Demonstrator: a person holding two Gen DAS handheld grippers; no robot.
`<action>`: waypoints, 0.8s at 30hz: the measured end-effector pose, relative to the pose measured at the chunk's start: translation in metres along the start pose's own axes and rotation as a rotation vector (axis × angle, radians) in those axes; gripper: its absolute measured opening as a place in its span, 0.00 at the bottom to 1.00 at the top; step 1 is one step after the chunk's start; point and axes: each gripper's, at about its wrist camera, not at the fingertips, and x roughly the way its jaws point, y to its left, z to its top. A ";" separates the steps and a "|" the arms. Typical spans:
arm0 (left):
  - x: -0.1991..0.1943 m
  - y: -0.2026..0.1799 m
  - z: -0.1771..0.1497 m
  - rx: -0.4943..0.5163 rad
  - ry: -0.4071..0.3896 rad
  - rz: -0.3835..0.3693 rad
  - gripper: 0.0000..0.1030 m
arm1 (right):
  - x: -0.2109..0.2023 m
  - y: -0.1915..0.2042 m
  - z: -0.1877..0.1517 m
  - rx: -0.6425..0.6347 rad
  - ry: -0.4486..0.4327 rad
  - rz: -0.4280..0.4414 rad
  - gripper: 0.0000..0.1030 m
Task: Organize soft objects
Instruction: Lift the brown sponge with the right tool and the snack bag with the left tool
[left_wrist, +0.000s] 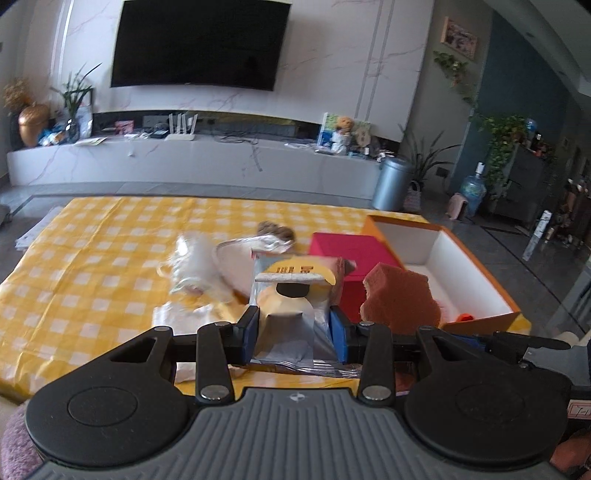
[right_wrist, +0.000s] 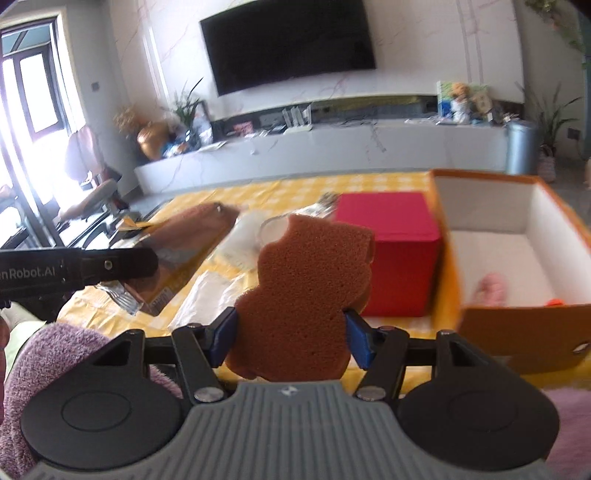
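Note:
My left gripper is shut on a silver and yellow snack packet, held above the yellow checked tablecloth. My right gripper is shut on a brown bear-shaped sponge, which also shows at the right of the left wrist view as the sponge. In the right wrist view the left gripper's arm and its packet hang at the left. An orange box with a white inside stands open at the right, with a pink soft item in it.
A red box stands between the sponge and the orange box. Clear plastic wrappers and a white bag lie on the cloth. A furry brown item sits farther back. A purple fuzzy sleeve fills the near left.

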 end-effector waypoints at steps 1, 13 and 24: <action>0.001 -0.006 0.002 0.010 -0.003 -0.014 0.43 | -0.007 -0.004 0.002 -0.004 -0.010 -0.017 0.59; 0.044 -0.069 0.014 0.147 0.053 -0.143 0.00 | -0.046 -0.063 0.008 0.000 -0.011 -0.139 0.60; 0.054 -0.037 -0.015 0.186 0.207 -0.094 0.29 | -0.013 -0.059 -0.011 0.126 0.085 -0.015 0.60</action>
